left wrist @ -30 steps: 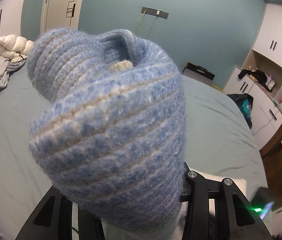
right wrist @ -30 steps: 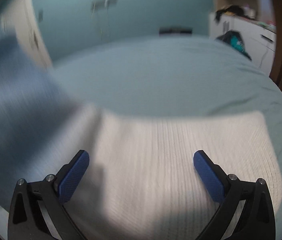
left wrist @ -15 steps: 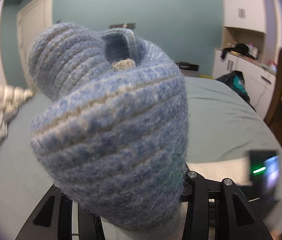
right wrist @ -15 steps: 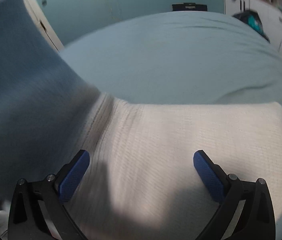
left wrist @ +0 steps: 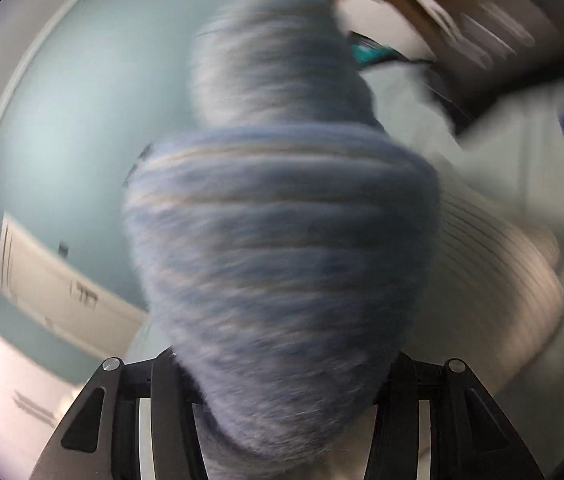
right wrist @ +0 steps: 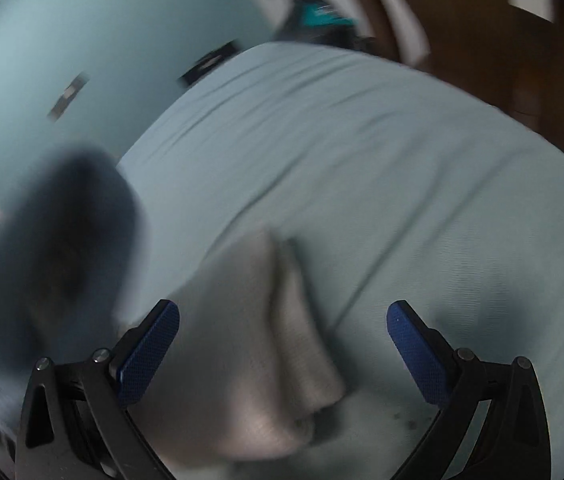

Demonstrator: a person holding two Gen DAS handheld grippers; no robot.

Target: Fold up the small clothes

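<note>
We've got the blue knit garment (left wrist: 282, 248) bunched and pinched in the left tool (left wrist: 282, 364), up off the bed (right wrist: 362, 152). Our right tool (right wrist: 284, 328) hangs spread and empty over the cream knit (right wrist: 249, 352). Best lay the blue one flat before creasing.

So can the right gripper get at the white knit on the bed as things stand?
Probably yes. The right gripper is open and empty, with the white knit lying just below it on the bed; nothing sits between them.
</note>
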